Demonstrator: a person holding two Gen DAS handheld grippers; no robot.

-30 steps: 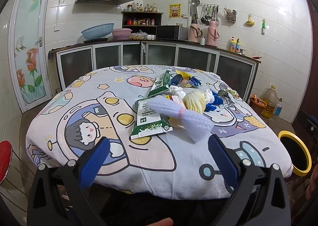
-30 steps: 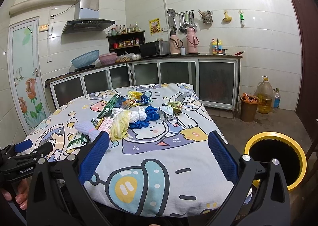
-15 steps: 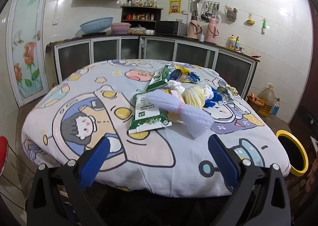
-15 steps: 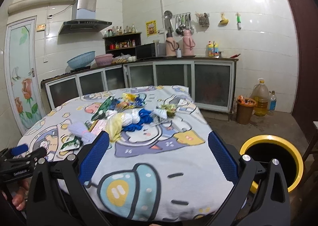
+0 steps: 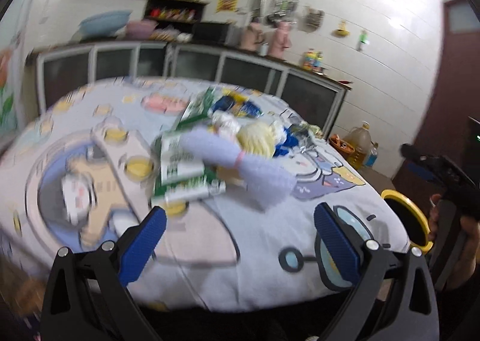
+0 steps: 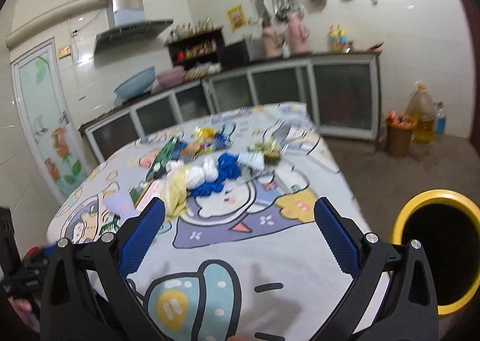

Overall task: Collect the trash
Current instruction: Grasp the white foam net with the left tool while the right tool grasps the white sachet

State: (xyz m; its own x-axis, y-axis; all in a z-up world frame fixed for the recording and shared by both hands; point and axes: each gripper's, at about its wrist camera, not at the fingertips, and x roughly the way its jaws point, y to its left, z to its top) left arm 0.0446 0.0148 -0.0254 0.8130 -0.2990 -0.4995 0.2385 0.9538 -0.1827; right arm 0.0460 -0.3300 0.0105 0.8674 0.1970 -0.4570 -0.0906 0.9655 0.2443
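Across the middle of the left wrist frame, the trash pile (image 5: 228, 146) is lying on the cartoon-print tablecloth (image 5: 90, 179): a green-and-white glossy wrapper (image 5: 180, 170), a lilac foam net sleeve (image 5: 240, 161) pinched by a pink band, a crumpled pale-yellow bag (image 5: 258, 138) and blue scraps (image 5: 285, 143). At the lower edge, the left gripper (image 5: 240, 236) is hanging with blue ribbed pads spread wide, empty. In the right wrist frame, the right gripper (image 6: 240, 230) is likewise gaping, and a round yellow-rimmed bin (image 6: 441, 248) is sitting at lower right.

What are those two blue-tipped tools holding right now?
Nothing. The left tool and right tool are both open and empty, above the table; the trash pile lies untouched.
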